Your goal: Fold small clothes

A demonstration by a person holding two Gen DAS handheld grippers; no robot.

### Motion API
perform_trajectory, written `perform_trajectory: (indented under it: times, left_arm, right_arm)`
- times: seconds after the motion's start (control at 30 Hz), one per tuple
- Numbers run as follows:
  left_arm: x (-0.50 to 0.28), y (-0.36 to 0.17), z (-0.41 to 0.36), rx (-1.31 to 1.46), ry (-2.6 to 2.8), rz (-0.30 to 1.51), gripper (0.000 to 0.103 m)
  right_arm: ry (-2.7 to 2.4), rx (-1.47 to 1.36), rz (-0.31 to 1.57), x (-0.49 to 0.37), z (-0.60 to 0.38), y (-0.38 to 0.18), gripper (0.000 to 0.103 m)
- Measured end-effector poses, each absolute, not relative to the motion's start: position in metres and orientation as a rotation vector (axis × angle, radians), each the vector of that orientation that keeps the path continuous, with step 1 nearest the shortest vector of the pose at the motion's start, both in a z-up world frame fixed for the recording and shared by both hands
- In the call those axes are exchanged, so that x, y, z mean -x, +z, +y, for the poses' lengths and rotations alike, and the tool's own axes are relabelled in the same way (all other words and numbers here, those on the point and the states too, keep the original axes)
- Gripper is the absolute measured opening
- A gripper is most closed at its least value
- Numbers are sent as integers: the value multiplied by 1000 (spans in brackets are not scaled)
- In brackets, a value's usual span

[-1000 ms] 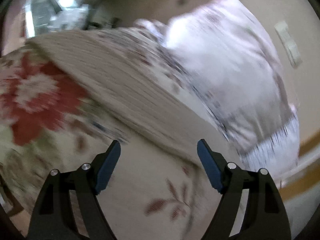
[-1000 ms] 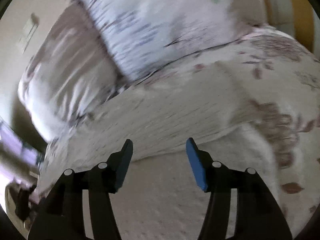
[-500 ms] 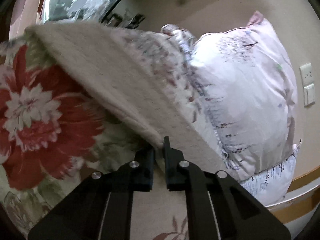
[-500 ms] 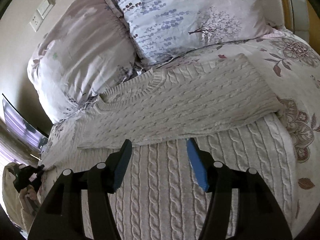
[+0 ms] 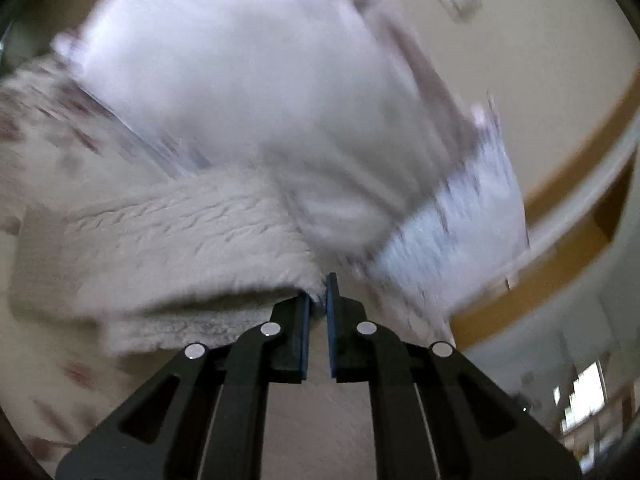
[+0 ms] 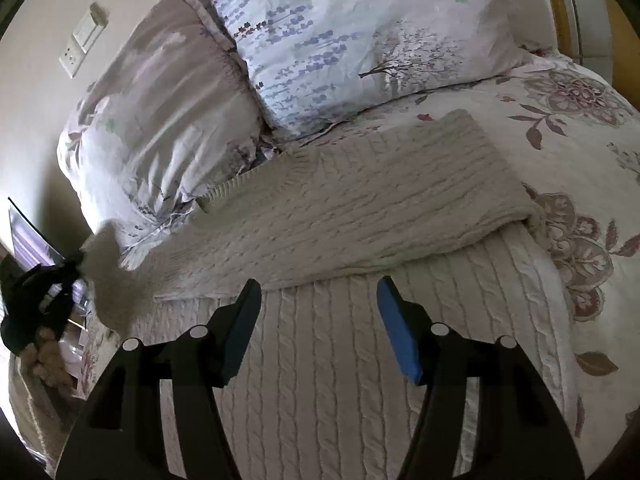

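A cream cable-knit sweater (image 6: 360, 216) lies on the floral bedspread (image 6: 576, 148), its right sleeve folded across the chest. My left gripper (image 5: 318, 300) is shut on the sweater's left sleeve (image 5: 180, 248) and holds it lifted; the view is blurred by motion. In the right wrist view the left gripper (image 6: 36, 292) shows at the far left with the lifted sleeve (image 6: 108, 276). My right gripper (image 6: 316, 312) is open and empty, just above the sweater's body below the folded sleeve.
Two floral pillows (image 6: 160, 92) (image 6: 360, 32) lean against the wall and wooden headboard (image 6: 560, 8) behind the sweater. A wall socket (image 6: 80, 44) is above the left pillow. The bed's left edge (image 6: 24, 400) drops off at the lower left.
My left gripper closed on the sleeve and has lifted and swung it, with the view turning toward the pillows. My right gripper has stayed open and nearly still over the sweater.
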State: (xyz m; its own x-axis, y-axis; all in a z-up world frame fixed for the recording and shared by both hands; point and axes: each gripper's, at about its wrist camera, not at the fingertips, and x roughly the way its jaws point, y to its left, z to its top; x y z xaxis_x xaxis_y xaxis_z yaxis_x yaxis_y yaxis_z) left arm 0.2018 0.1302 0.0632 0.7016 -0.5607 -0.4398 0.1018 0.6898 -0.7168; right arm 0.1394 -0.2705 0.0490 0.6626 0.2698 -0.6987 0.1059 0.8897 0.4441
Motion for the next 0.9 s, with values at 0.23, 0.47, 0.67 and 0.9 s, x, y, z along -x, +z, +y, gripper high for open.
perform_trajectory:
  times: [0.23, 0.47, 0.67, 0.9]
  left_arm:
    - [-208, 3, 76, 760, -482, 931, 44]
    - [-200, -3, 136, 944, -307, 861, 49]
    - [-205, -5, 163, 1062, -221, 823, 14]
    - [-228, 59, 77, 782, -385, 730, 7]
  right_arm:
    - [109, -459, 865, -137, -271, 47, 62]
    - [173, -438, 872, -141, -252, 49, 62]
    - [191, -422, 871, -139, -246, 49, 62]
    - [134, -457, 843, -132, -270, 52, 62]
